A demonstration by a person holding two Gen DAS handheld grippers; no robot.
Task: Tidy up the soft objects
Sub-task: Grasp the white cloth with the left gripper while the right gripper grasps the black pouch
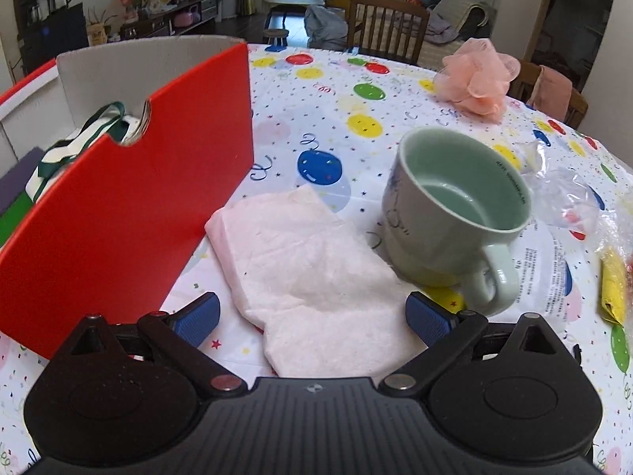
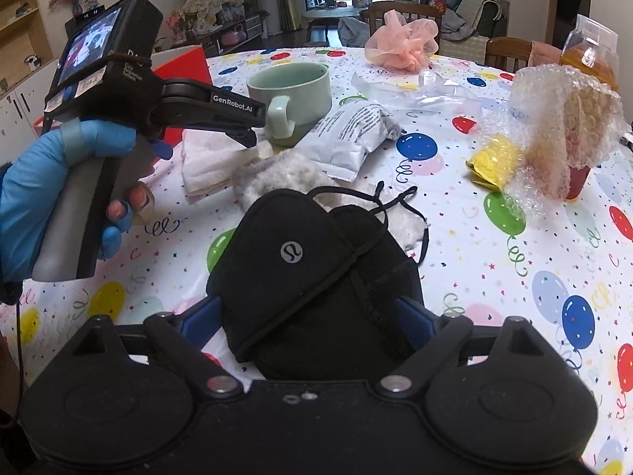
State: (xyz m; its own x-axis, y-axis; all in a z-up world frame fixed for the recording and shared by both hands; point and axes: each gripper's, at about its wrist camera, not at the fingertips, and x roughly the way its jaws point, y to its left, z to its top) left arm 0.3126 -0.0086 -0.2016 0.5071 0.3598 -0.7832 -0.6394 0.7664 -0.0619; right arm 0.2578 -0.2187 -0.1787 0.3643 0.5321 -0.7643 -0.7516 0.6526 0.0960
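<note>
While a striped cloth (image 1: 79,142) already lies in the red box (image 1: 130,213), we hold our left gripper (image 1: 312,316) spread over the pink towel (image 1: 312,265) and our right gripper (image 2: 312,316) clamped on black masks (image 2: 316,277), the mesh pouf (image 2: 403,41) untouched.

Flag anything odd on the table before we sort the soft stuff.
The green mug is hard, not soft, and sits on the folded pink cloth, tilted. Clear plastic wrap lies crumpled beside it.

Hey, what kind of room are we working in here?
Most likely a home dining and living area: a round table with a balloon-print tablecloth, wooden dining chairs, and a sofa near the window behind.
</note>
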